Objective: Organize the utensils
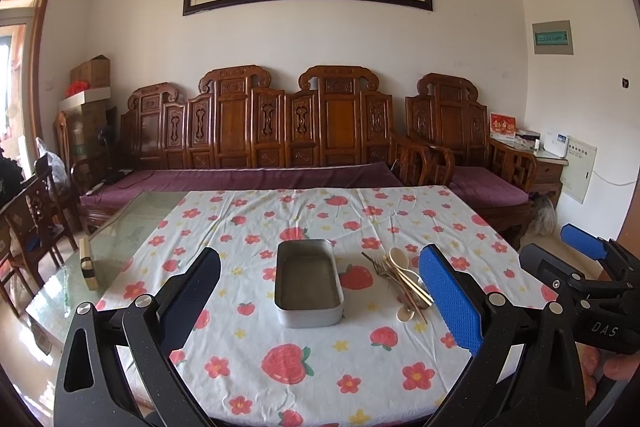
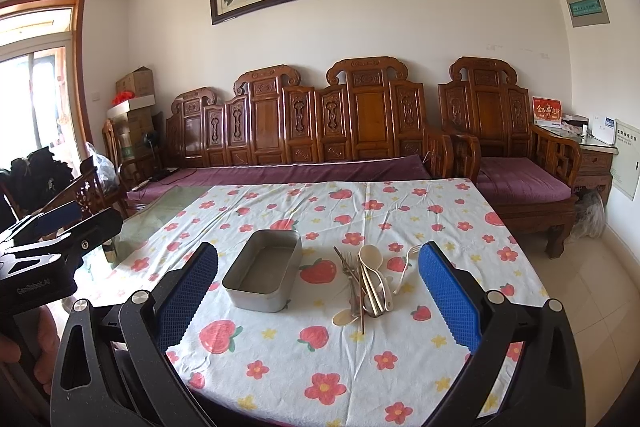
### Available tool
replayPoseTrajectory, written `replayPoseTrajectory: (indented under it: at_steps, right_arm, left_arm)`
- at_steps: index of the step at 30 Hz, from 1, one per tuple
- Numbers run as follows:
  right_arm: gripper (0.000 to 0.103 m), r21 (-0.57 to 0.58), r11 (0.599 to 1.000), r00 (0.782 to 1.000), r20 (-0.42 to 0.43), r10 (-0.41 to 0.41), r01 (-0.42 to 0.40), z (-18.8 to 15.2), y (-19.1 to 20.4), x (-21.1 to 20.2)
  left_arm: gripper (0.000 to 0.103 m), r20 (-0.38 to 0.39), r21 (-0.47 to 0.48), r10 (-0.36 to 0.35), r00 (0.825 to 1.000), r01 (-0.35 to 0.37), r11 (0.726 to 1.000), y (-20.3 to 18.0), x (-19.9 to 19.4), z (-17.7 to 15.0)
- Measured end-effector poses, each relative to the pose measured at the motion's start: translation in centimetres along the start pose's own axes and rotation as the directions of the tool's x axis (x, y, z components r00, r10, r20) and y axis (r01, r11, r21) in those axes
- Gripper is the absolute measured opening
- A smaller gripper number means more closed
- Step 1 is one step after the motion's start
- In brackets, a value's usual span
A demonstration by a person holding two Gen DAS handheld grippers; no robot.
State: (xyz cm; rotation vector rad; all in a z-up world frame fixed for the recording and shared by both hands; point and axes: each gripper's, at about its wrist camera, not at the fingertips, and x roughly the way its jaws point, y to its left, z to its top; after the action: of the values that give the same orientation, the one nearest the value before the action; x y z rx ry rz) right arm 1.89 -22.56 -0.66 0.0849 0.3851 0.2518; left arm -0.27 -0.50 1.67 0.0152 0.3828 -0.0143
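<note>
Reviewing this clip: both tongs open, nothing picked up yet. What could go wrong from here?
1. The utensils lie in a crossed heap, so a grab by the right tongs may lift several or flick one away.
2. The metal tin sits unheld on a wrinkled tablecloth; it may slide when utensils drop in.
3. The white fork lies flat, possibly hard to pinch.

On the worktop (image 1: 248, 367) we find the metal tin (image 1: 309, 283) near the middle, with the pile of utensils (image 1: 402, 281) just to its right (chopsticks, forks and spoons lying across one another). Behind the worktop stands a carved wooden sofa (image 1: 256, 131), an armchair (image 1: 472, 147) to its right.
</note>
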Motion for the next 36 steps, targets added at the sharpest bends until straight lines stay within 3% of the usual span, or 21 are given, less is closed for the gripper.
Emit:
replayPoseTrajectory:
  at_steps: [36]
  right_arm:
    - [0.100,0.002,1.000,1.000,0.000,0.003,-0.003,-0.09,0.44,0.22]
  left_arm:
    - [0.096,0.006,-0.002,-0.002,1.000,0.002,1.000,-0.01,-0.25,-0.18]
